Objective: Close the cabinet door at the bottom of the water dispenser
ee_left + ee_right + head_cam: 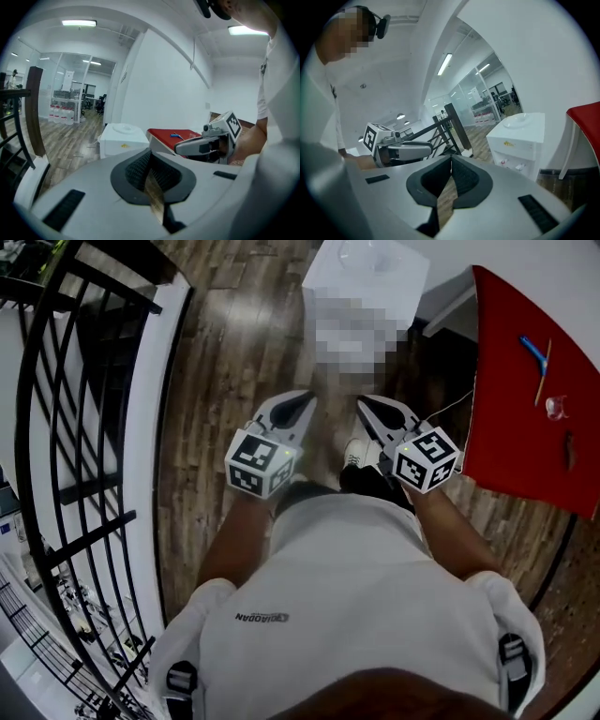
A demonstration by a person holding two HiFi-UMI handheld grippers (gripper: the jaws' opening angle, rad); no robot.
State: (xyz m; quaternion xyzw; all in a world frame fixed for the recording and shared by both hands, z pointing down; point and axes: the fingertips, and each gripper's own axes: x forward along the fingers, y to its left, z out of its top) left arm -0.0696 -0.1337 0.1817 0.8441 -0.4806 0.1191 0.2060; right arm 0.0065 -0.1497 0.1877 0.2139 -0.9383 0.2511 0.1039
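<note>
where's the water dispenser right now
In the head view the white water dispenser stands at top centre on the wood floor, with the red table just to its right.

the left grey two-jaw gripper [302, 401] and the right grey two-jaw gripper [367, 404] are held side by side, near each other, in front of the torso. both point forward and slightly down. each has its black-padded jaws closed tip to tip with nothing between them. the bare left forearm [230, 545] and bare right forearm [452, 532] reach back from the grippers, elbows bent.
</note>
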